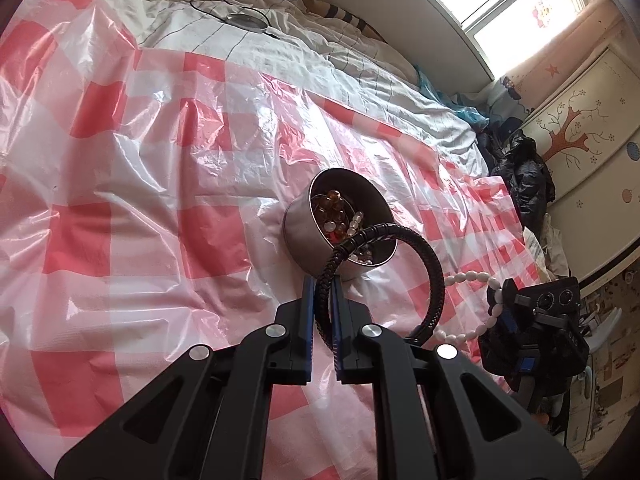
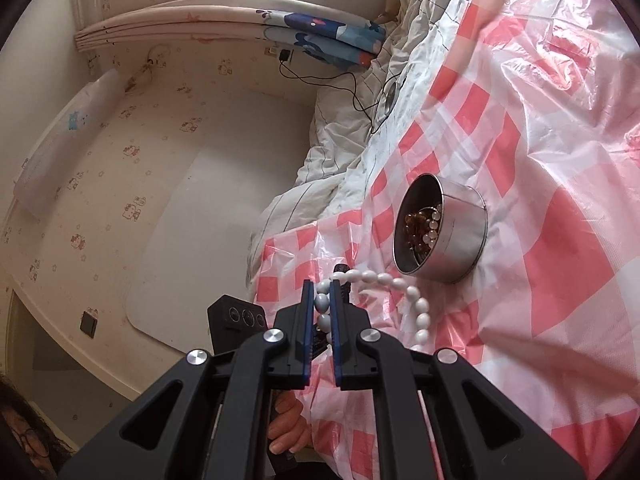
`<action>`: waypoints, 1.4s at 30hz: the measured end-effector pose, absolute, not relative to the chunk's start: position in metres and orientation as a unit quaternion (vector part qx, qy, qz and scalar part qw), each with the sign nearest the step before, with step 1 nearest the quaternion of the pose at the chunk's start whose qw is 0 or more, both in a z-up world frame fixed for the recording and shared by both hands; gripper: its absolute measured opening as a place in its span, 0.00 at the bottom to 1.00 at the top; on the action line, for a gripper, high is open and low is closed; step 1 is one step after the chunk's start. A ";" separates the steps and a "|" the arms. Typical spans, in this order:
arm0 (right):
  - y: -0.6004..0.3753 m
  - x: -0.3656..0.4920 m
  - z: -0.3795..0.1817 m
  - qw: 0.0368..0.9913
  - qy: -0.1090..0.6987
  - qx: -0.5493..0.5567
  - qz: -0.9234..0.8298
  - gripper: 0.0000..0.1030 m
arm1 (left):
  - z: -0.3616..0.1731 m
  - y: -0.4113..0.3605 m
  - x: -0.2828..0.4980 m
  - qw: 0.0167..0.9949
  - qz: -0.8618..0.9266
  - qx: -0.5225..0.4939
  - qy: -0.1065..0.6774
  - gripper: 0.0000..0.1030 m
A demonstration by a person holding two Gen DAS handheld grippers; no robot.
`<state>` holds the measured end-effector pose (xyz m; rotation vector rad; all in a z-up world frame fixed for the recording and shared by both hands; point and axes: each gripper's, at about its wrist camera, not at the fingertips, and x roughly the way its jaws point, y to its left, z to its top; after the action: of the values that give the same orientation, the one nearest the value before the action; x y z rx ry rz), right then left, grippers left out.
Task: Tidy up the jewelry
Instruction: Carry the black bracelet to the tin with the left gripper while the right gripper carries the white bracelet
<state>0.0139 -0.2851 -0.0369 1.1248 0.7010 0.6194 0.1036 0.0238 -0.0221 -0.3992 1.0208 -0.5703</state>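
Note:
A round metal tin [image 1: 308, 236] sits on the pink-and-white checked plastic sheet [image 1: 140, 184] and holds amber and clear beads [image 1: 334, 210]. My left gripper [image 1: 323, 284] is shut on a black braided bracelet [image 1: 434, 276] that arcs up over the tin's near rim. My right gripper [image 1: 506, 292] shows at the right of the left wrist view, holding a white bead bracelet [image 1: 468, 278]. In the right wrist view my right gripper [image 2: 322, 290] is shut on that white bead bracelet [image 2: 416, 302], just short of the tin [image 2: 460, 236].
The sheet lies over a white quilt [image 1: 280, 52] on a bed. A cable and a round disc [image 1: 246, 20] lie on the quilt. Dark clothes [image 1: 520, 168] are piled by the bed's edge. A painted cabinet [image 1: 580, 136] stands beyond.

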 end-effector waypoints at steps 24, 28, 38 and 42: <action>-0.228 0.036 -0.066 0.836 0.537 0.112 0.016 0.11 | -0.026 0.023 0.110 0.814 -0.257 -0.197 0.483 0.08; -0.264 0.032 -0.065 0.817 0.508 0.264 0.071 0.08 | -0.028 0.026 0.111 0.810 -0.257 -0.207 0.484 0.08; -0.290 0.015 -0.028 0.809 0.368 0.413 0.197 0.08 | -0.025 0.018 0.113 0.810 -0.261 -0.211 0.480 0.08; -0.291 0.015 -0.019 0.807 0.341 0.428 0.221 0.08 | -0.025 0.011 0.116 0.811 -0.264 -0.209 0.478 0.08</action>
<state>0.0152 -0.2907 -0.0190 0.9164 0.7300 0.4725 0.1156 0.0107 -0.0250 -0.4467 1.0216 -0.5634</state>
